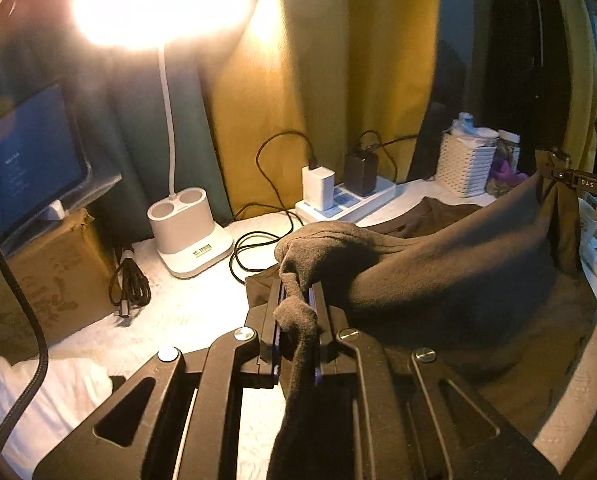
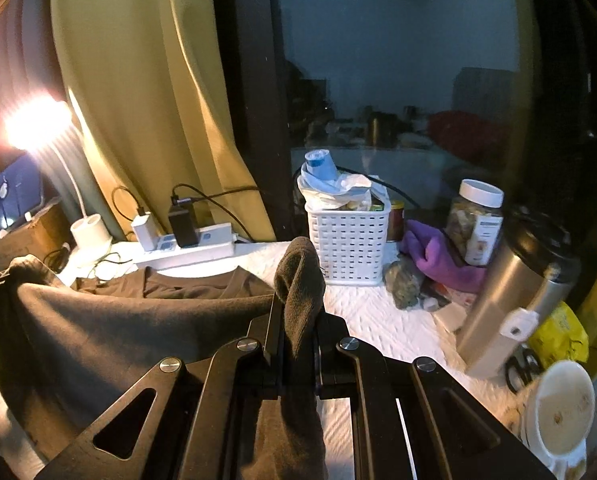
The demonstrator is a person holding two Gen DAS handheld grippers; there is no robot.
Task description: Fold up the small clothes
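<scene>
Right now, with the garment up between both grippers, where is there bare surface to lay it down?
Free: the white cover between the lamp base and the left gripper, and a strip before the white basket. Crowded: cables by the power strip; jar, steel flask and bowl beside the right gripper.

Dark brown garment (image 1: 450,264), stretched, lifted above table.

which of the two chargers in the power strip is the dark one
The dark charger is the one nearer the white basket; the white charger beside it sits nearer the desk lamp.
</scene>
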